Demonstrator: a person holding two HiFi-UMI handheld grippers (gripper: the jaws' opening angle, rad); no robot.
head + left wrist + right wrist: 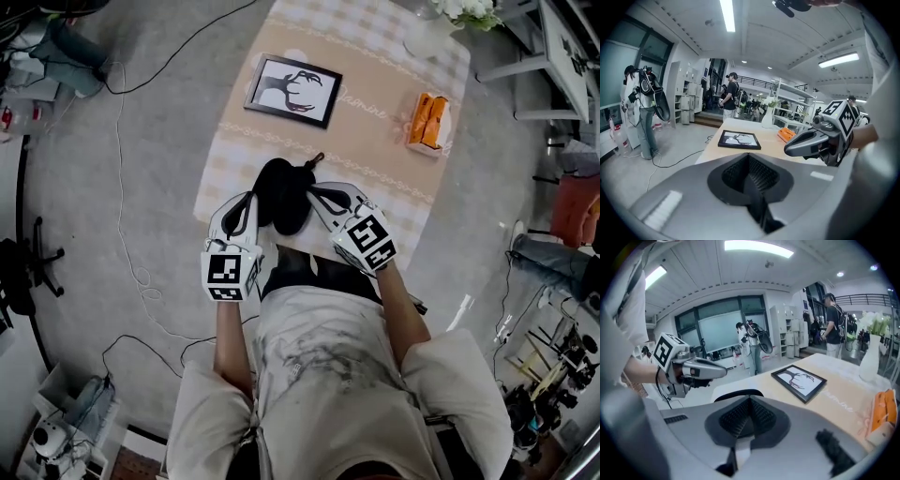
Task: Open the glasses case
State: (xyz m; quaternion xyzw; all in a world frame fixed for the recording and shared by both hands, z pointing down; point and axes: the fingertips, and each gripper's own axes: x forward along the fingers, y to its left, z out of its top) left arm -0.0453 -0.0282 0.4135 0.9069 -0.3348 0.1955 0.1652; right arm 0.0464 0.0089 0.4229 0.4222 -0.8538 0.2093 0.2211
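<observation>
The black glasses case [284,195] lies at the near edge of the table, a zip pull [314,161] pointing away from me. My left gripper [246,208] is at its left side and my right gripper [319,197] at its right side; whether either touches it I cannot tell. In the left gripper view the left gripper [749,161] is shut with nothing between the pads, and the case is hidden. The right gripper [750,401] looks shut too, with the case's black rim [736,393] just beyond it and a black strap [834,453] lying on its side.
A framed deer picture [293,91] lies on the checked tablecloth [375,56], with an orange packet [429,120] at the right and a vase [427,37] at the far end. Cables trail on the floor at left. People stand in the room beyond.
</observation>
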